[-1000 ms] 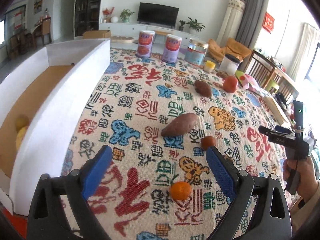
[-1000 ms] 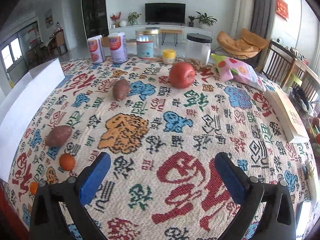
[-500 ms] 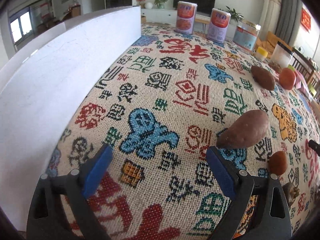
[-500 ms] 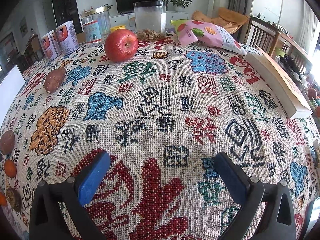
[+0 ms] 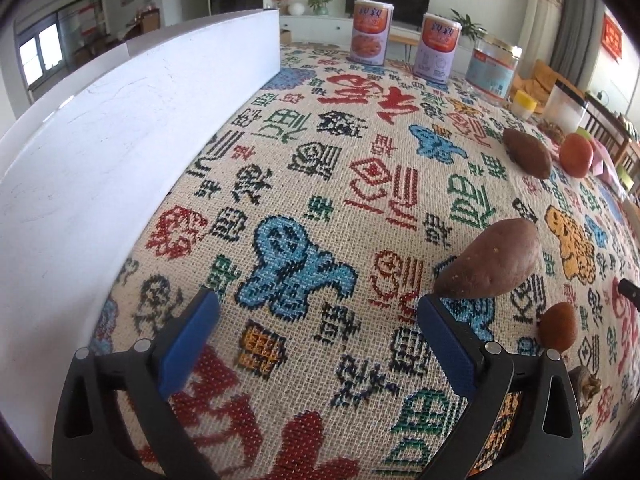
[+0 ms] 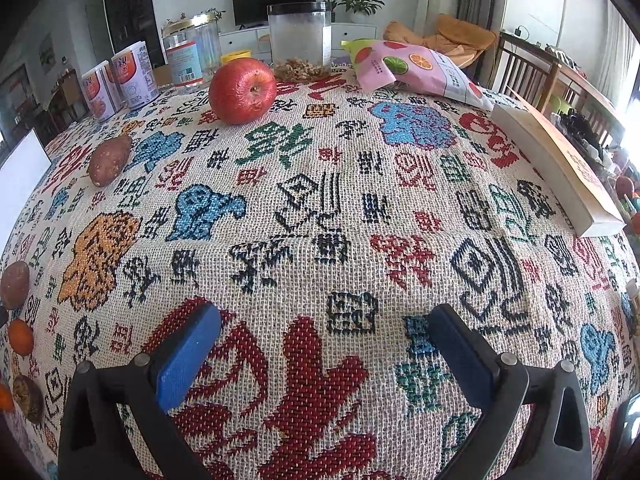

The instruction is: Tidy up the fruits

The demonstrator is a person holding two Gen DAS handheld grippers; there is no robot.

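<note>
My left gripper (image 5: pixel 316 344) hovers open low over the patterned tablecloth (image 5: pixel 320 184), nothing between its blue pads. Just beyond its right finger lies a brown sweet potato (image 5: pixel 490 260), with a small orange fruit (image 5: pixel 558 326) to its right. Farther back sit a second sweet potato (image 5: pixel 528 152) and a red apple (image 5: pixel 576 155). My right gripper (image 6: pixel 320 352) is open and empty over bare cloth. Far ahead of it the red apple (image 6: pixel 243 90) stands upright, a sweet potato (image 6: pixel 109 160) to its left. A small orange (image 6: pixel 20 336) lies at the left edge.
A tall white box wall (image 5: pixel 120 128) runs along the left. Two printed cans (image 5: pixel 370 32), a glass jar (image 5: pixel 496 68) and a clear container (image 6: pixel 300 40) stand at the back. A pink snack bag (image 6: pixel 416 68) and a book (image 6: pixel 560 160) lie at the right.
Both grippers have dropped lower and moved forward over the cloth. The left one now sits close beside the near sweet potato; the right one has come nearer the apple. Both stay open.
</note>
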